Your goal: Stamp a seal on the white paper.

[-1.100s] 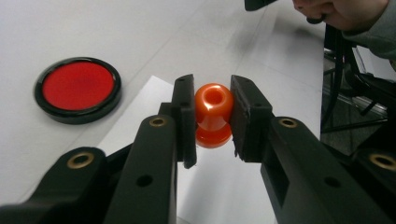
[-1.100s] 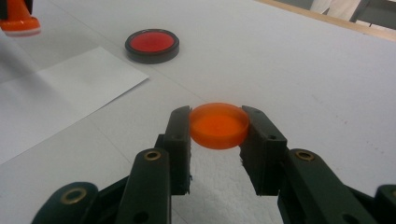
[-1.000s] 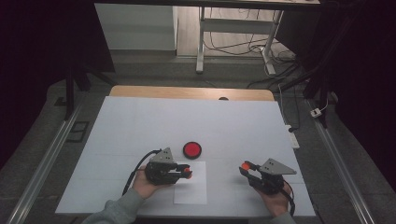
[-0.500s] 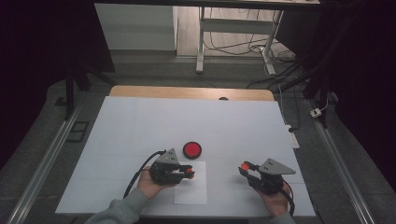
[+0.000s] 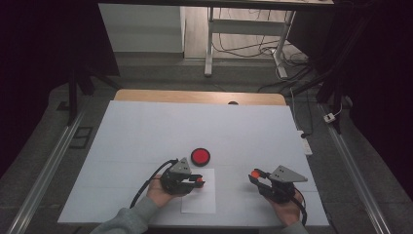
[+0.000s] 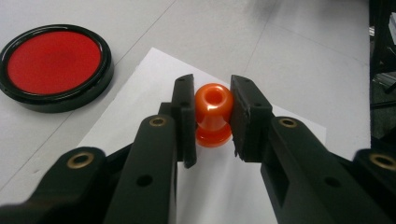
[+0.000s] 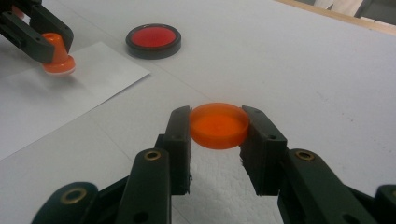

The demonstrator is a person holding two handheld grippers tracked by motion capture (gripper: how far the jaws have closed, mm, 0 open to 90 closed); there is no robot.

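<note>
Over on the left, the left hand-held gripper (image 6: pixel 212 119) pinches an orange stamp (image 6: pixel 213 114) by its neck, base down on the white paper (image 5: pixel 199 197), apparently to print; the red ink pad (image 5: pixel 200 156) sits just beyond. Rightward, the right hand-held gripper (image 7: pixel 218 126) clamps the stamp's orange cap (image 7: pixel 218 125) above the surface (image 5: pixel 146 131), keeping it clear.

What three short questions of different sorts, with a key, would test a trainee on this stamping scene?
1. True or false: the left gripper is shut on the orange stamp.
2. What does the right gripper hold? A) the orange cap B) a pen C) nothing
3. Fill in: the stamp is over the white ____.

Key: 1 true; 2 A; 3 paper. The red ink pad lies apart on the table, beyond the sheet.
</note>
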